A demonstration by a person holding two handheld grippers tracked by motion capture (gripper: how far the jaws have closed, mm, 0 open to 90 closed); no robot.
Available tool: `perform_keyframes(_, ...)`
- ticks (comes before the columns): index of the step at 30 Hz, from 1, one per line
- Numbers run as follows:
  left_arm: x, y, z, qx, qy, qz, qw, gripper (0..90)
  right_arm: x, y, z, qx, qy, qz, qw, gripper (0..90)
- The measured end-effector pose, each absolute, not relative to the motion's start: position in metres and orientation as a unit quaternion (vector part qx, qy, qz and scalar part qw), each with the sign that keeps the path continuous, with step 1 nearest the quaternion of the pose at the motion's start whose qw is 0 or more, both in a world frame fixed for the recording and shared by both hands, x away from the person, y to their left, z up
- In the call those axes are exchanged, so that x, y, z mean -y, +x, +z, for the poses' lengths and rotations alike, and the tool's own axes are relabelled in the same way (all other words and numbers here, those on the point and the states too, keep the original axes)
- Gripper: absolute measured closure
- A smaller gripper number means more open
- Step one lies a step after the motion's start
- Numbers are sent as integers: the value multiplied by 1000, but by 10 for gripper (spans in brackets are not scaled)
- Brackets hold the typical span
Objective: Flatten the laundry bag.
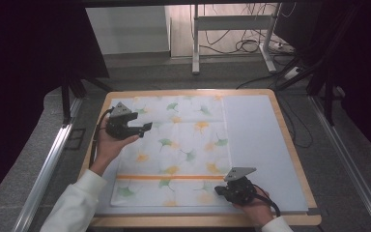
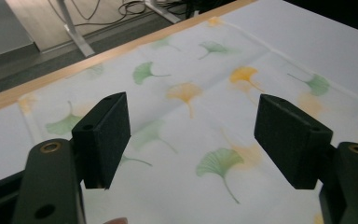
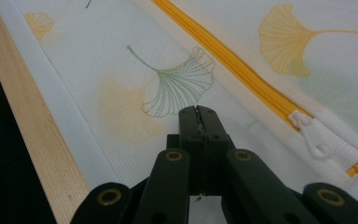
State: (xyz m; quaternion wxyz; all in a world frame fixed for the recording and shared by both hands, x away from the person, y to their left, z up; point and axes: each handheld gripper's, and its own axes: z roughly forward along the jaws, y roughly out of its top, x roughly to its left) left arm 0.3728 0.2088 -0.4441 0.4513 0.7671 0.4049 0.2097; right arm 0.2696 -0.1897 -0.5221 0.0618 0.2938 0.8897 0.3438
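We see left gripper (image 1: 147, 126) jaws wide, empty, over the ginkgo-print mesh bag (image 1: 183, 145); right gripper (image 3: 198, 112) jaws pinched shut near its orange zipper (image 3: 223, 58).

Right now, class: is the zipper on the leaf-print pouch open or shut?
Shut: the orange zipper runs closed, and its white pull sits at the end.

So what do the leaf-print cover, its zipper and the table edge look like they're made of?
Cover: thin woven fabric, matte; a fine weave grid shows. Zipper: orange coil tape with a white pull, probably plastic. Table edge: pale wood or wood-look board, with straight grain lines.
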Motion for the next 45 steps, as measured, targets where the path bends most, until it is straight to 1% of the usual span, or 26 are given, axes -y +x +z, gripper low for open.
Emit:
perform_keyframes(9, -186, 340, -466, -377, 784, 193, 454, 273, 192, 271, -521, -890, 294, 342, 60, 891)
perform_keyframes(13, -183, 333, -474, -375, 783, 183, 462, 265, 193, 273, -521, -890, 298, 341, 59, 891)
perform_keyframes(17, -183, 326, -484, -378, 774, 185, 473, 253, 195, 276, -521, -887, 305, 343, 54, 891)
perform_keyframes(22, -178, 319, -495, -375, 786, 167, 462, 245, 198, 276, -520, -885, 310, 341, 61, 891)
perform_keyframes(26, -168, 310, -499, -365, 797, 147, 458, 266, 205, 269, -516, -881, 316, 347, 62, 891)
perform_keyframes(28, -159, 305, -500, -351, 808, 150, 448, 266, 211, 267, -515, -878, 322, 349, 66, 891)
perform_keyframes(32, -143, 298, -502, -332, 824, 138, 438, 268, 223, 264, -513, -871, 335, 352, 74, 890)
perform_keyframes(38, -128, 291, -503, -323, 829, 133, 436, 267, 235, 255, -511, -867, 339, 357, 79, 890)
perform_keyframes(45, -118, 287, -500, -318, 830, 128, 441, 266, 237, 249, -510, -866, 341, 357, 83, 890)
